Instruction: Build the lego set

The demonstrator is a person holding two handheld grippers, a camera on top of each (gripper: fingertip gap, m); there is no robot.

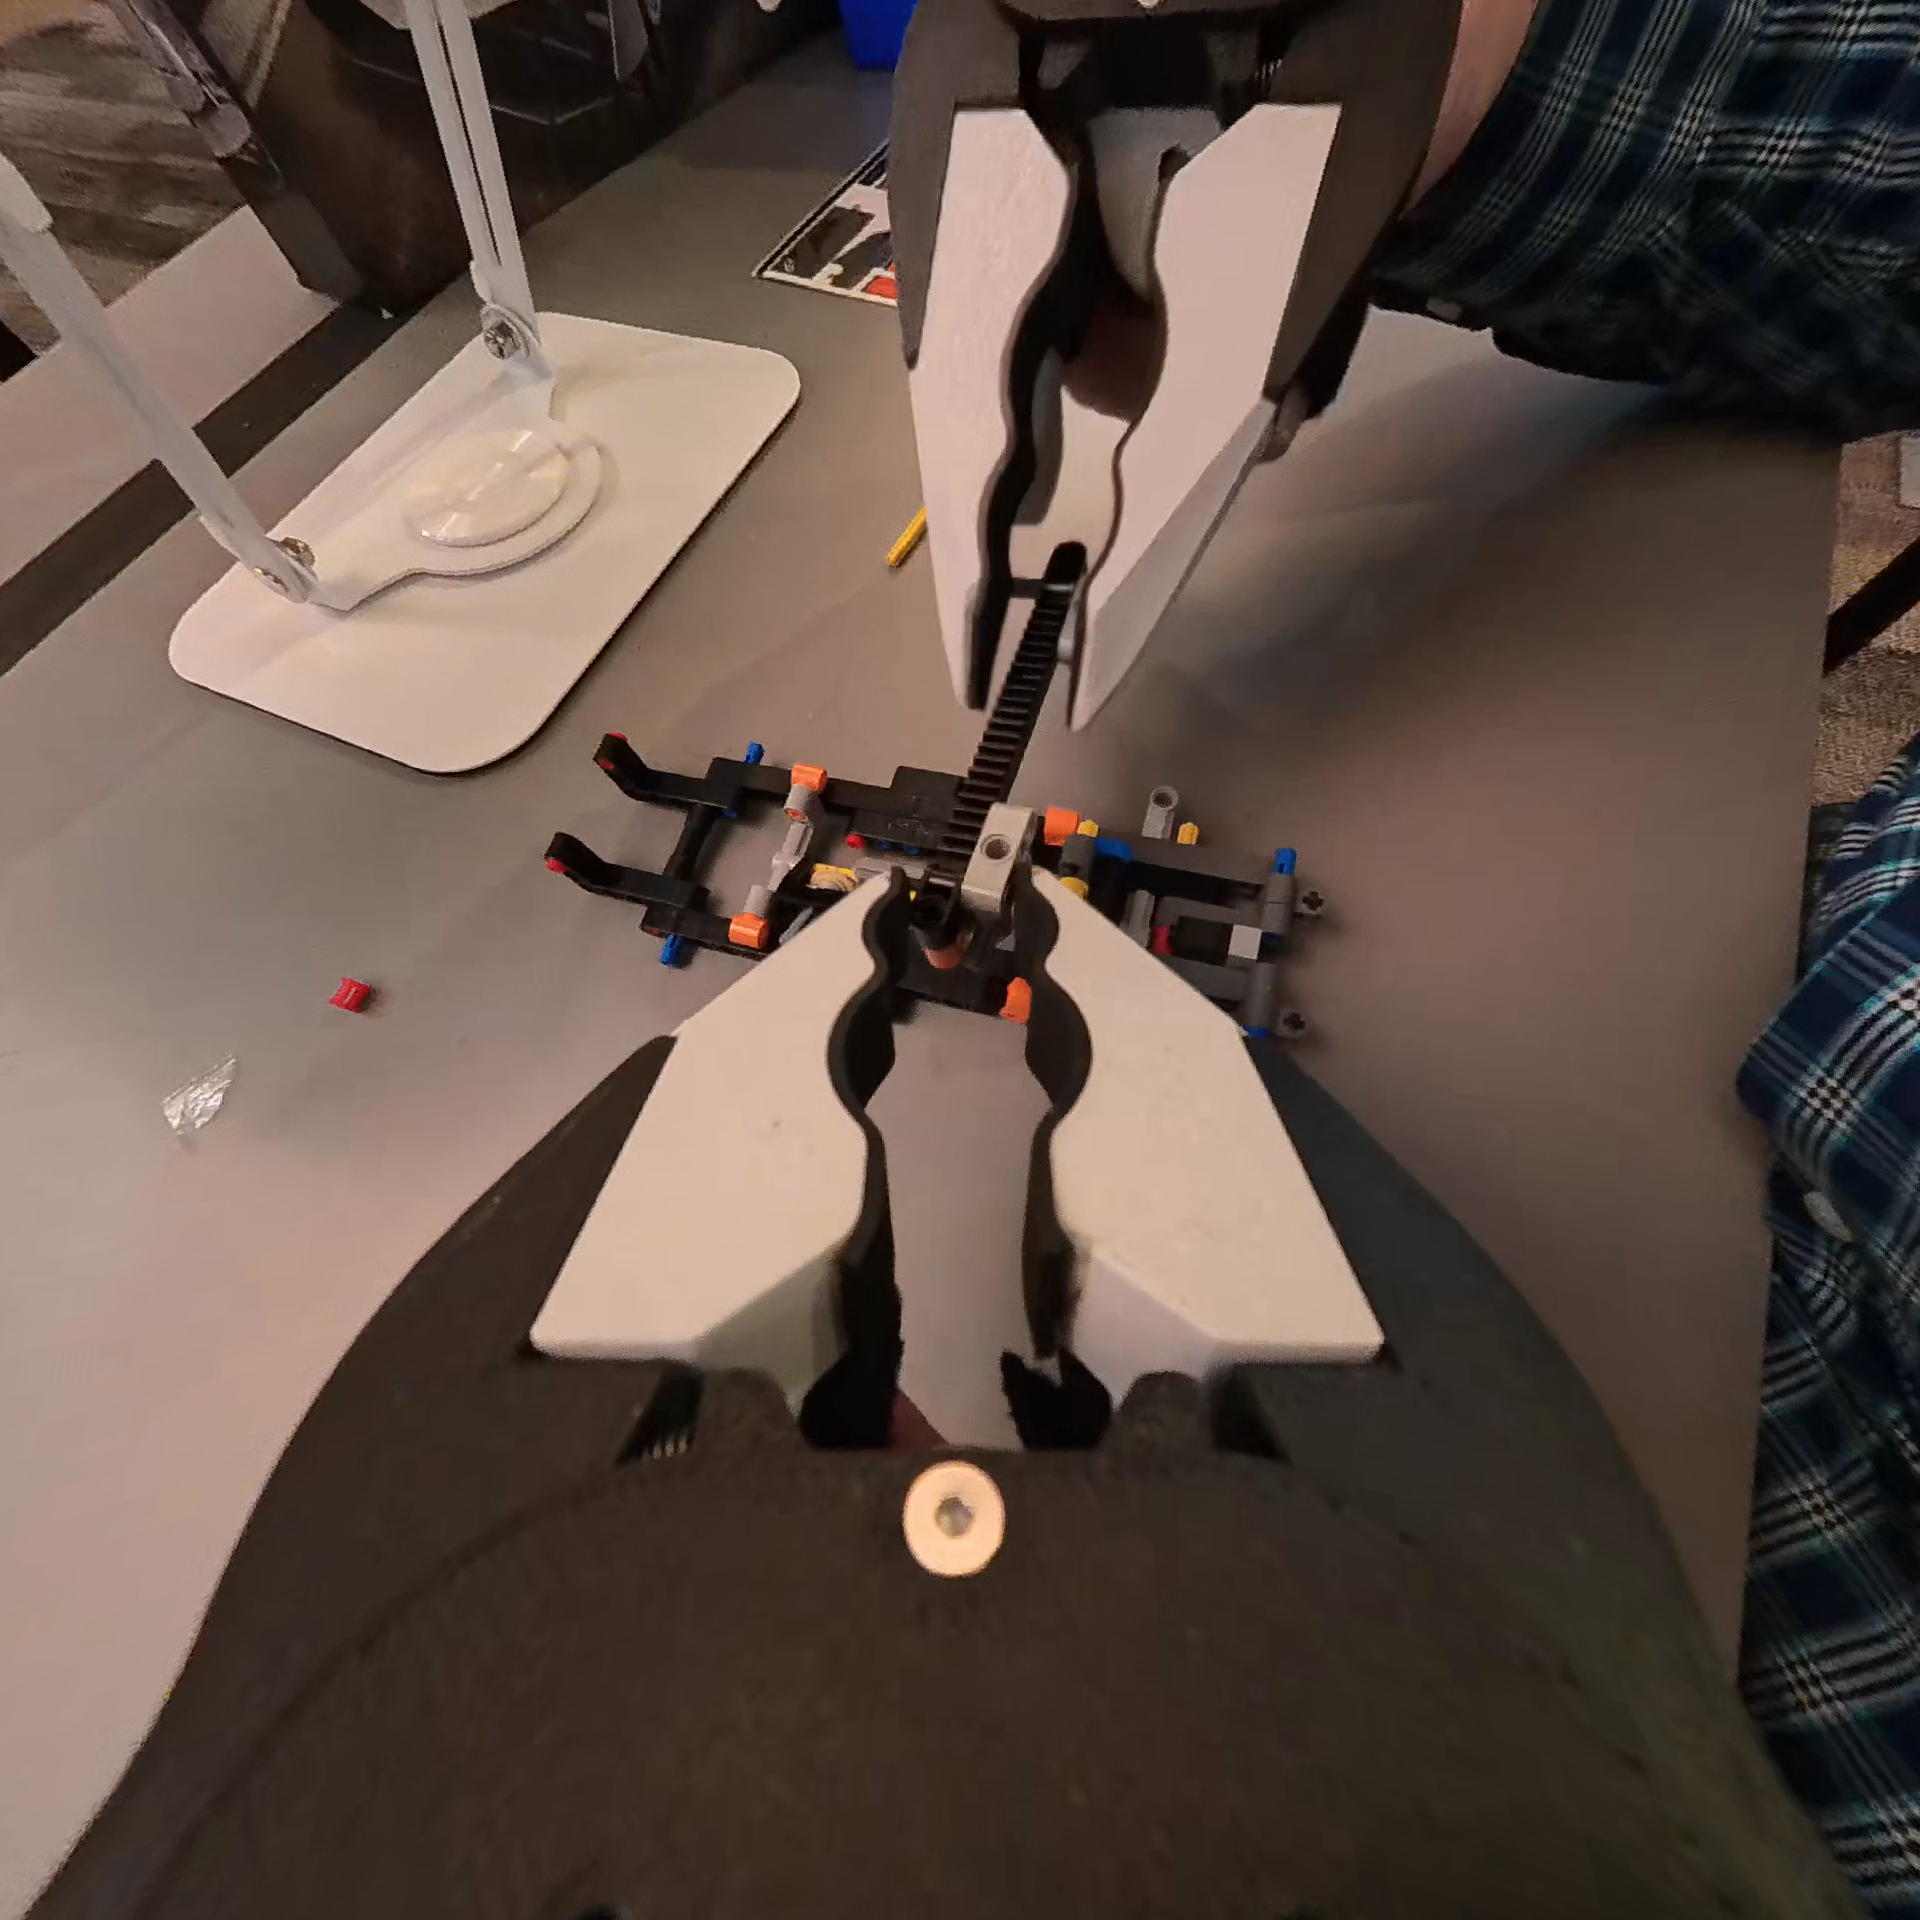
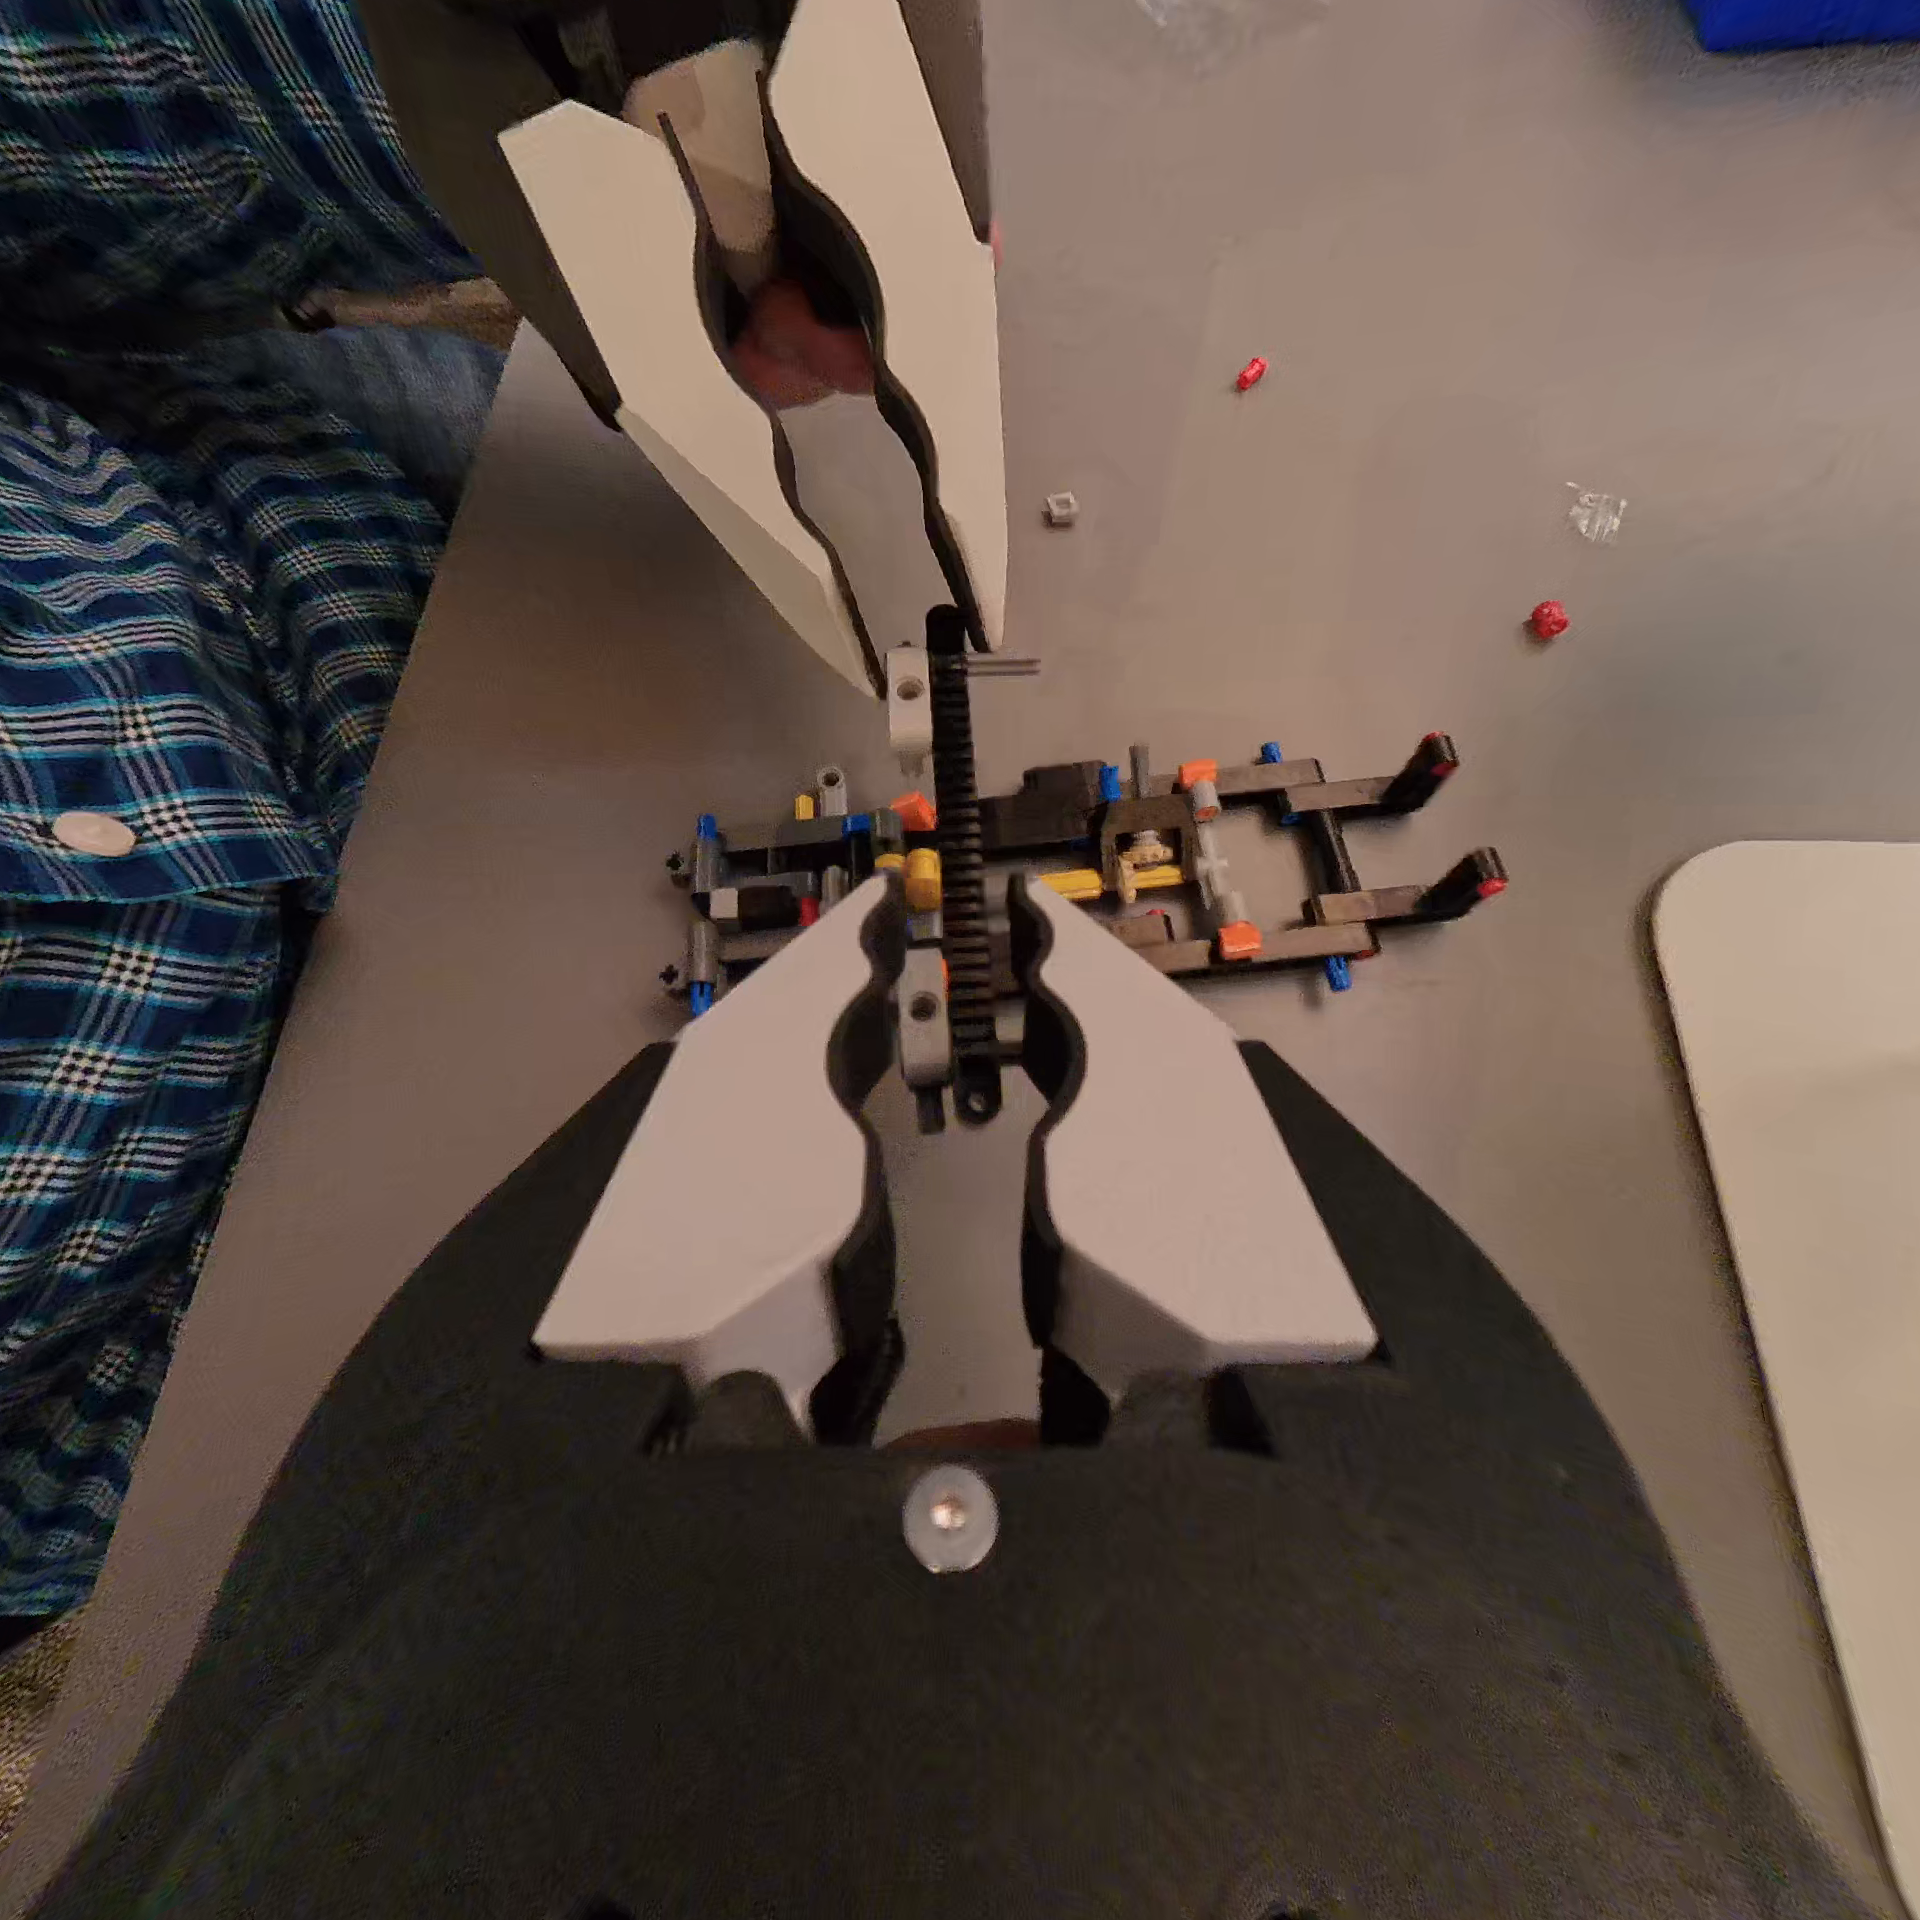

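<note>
A black toothed gear rack (image 1: 997,727) with light grey connectors (image 1: 1000,854) on it is held in the air over the black Lego chassis (image 1: 727,790), which lies flat on the grey table. My left gripper (image 1: 966,894) is shut on the rack's near end, beside the grey connector. My right gripper (image 1: 1023,707) comes down from the top and is shut on the rack's far end. In the right wrist view the rack (image 2: 961,852) runs between my right gripper's (image 2: 954,894) fingers, the left gripper (image 2: 935,665) grips its far end, and the chassis (image 2: 1299,790) lies underneath.
A white lamp base (image 1: 488,540) stands at the left, and it also shows in the right wrist view (image 2: 1808,1143). Loose on the table are a red piece (image 1: 350,994), a yellow axle (image 1: 906,537), a small grey piece (image 2: 1060,509) and a plastic scrap (image 1: 197,1091). A person's plaid sleeve (image 1: 1849,1247) is at the right. The left gripper's tips are roughly 4 cm from the right gripper's.
</note>
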